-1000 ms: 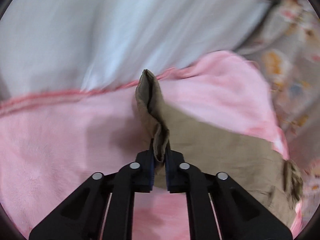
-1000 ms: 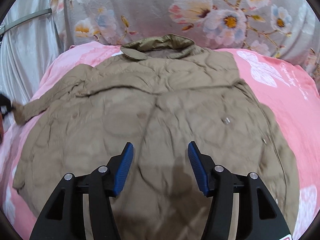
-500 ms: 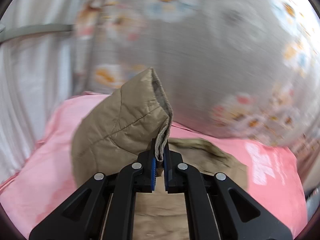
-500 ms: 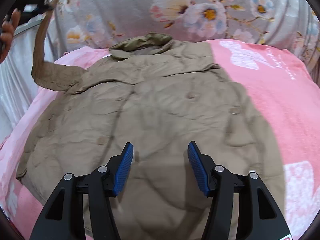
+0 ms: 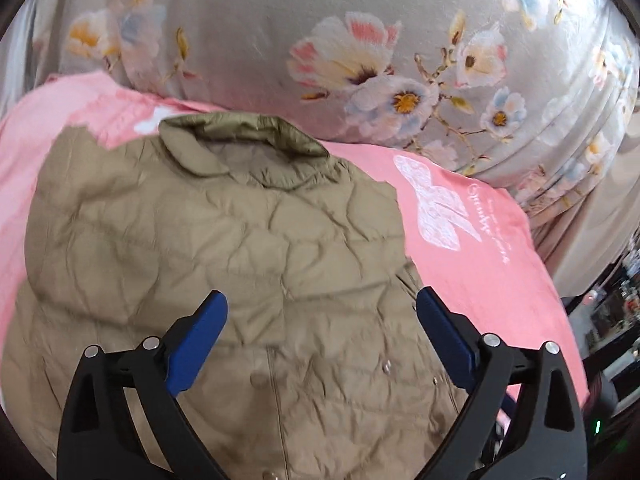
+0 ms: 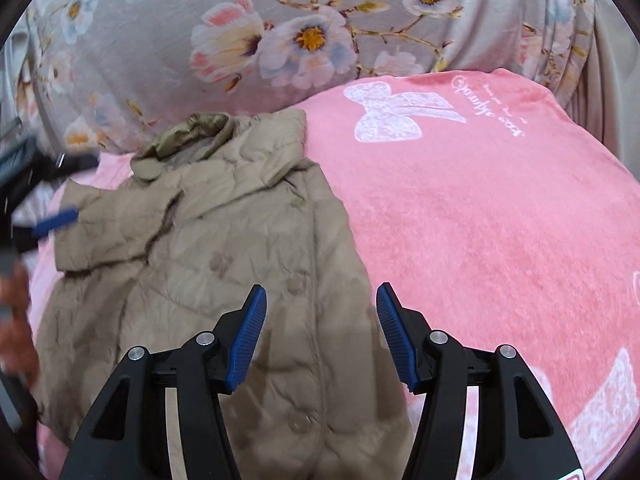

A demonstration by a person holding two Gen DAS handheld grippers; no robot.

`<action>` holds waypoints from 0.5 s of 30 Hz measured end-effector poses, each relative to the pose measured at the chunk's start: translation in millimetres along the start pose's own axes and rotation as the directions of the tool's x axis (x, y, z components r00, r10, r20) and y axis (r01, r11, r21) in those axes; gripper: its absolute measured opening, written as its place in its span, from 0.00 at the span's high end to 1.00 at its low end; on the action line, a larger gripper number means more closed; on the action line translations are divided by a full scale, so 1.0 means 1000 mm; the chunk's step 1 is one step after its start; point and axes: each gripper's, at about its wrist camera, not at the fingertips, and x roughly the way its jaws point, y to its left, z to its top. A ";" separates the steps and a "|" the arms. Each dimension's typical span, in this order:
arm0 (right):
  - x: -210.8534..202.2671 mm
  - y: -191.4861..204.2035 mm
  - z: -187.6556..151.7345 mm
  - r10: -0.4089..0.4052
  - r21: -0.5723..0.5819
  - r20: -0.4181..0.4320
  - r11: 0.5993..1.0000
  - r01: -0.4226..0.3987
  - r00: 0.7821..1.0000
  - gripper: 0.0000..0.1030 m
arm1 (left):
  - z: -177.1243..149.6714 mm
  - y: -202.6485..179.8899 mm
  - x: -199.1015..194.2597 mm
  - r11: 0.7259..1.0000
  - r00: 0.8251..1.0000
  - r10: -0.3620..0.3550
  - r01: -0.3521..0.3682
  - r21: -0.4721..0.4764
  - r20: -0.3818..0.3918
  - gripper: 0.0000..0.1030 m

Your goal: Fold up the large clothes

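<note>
The left gripper (image 5: 322, 316) has just opened wide, dropping the sleeve onto the jacket (image 5: 224, 264), which lies near the bed's (image 6: 500, 220) left edge. The right gripper (image 6: 320, 328) hovers half-open, empty. One sleeve folded.

Bare pink blanket (image 6: 480, 220) right of jacket (image 6: 240, 240), open passage; floral cushion (image 6: 260, 40) walls the far edge

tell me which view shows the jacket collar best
The left wrist view: the collar sits near the centre, its full width showing, facing the camera. In the right wrist view the collar lies off to the left, seen at an angle and partly bunched.
</note>
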 end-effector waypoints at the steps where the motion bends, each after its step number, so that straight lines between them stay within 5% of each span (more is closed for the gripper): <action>1: 0.001 0.003 0.005 0.022 -0.001 0.001 1.000 -0.022 1.000 0.45 | -0.001 0.005 -0.003 1.000 1.000 -0.014 0.014 -0.017 0.002 0.09; 3: 0.006 0.013 0.010 0.080 0.003 -0.009 0.997 -0.080 0.997 0.45 | -0.008 0.036 -0.022 0.995 0.999 -0.020 0.023 -0.094 0.028 0.09; 6: 0.021 0.038 0.022 0.199 0.001 -0.044 0.980 -0.200 0.979 0.45 | -0.011 0.098 -0.043 0.971 0.997 0.061 -0.049 -0.234 0.045 0.09; 12: 0.068 0.107 0.034 0.333 -0.023 -0.143 0.940 -0.339 0.932 0.45 | -0.030 0.226 -0.067 0.831 0.992 0.124 -0.098 -0.547 0.009 0.10; 15: 0.092 0.134 0.039 0.354 -0.024 -0.195 0.931 -0.365 0.915 0.45 | -0.038 0.246 -0.070 0.819 0.985 0.170 -0.149 -0.554 -0.014 0.11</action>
